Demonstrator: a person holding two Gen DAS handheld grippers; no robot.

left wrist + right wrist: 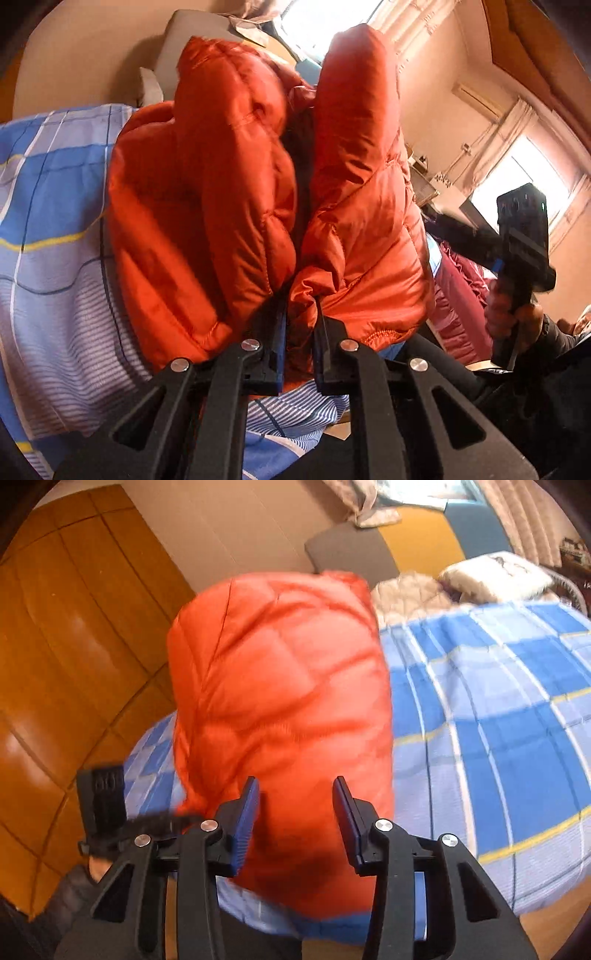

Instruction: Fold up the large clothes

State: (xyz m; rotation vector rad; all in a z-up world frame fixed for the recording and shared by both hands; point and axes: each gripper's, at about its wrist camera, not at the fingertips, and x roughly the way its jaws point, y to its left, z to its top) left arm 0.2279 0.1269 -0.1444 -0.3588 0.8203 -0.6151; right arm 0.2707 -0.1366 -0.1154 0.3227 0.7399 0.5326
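An orange puffer jacket lies bunched on the bed, with two puffy folds rising on either side of a dark seam. My left gripper is shut on the jacket's lower edge, and orange fabric is pinched between its fingers. In the right wrist view the same jacket appears as a blurred, rounded orange bulk. My right gripper stands open over its near end. The jacket shows in the gap, and the blue pads are clear of the fabric.
The bed has a blue, white and yellow checked sheet and pillows at its head. A wooden wardrobe stands on the left. Maroon cloth lies beside the jacket. A person's hand holds the other device.
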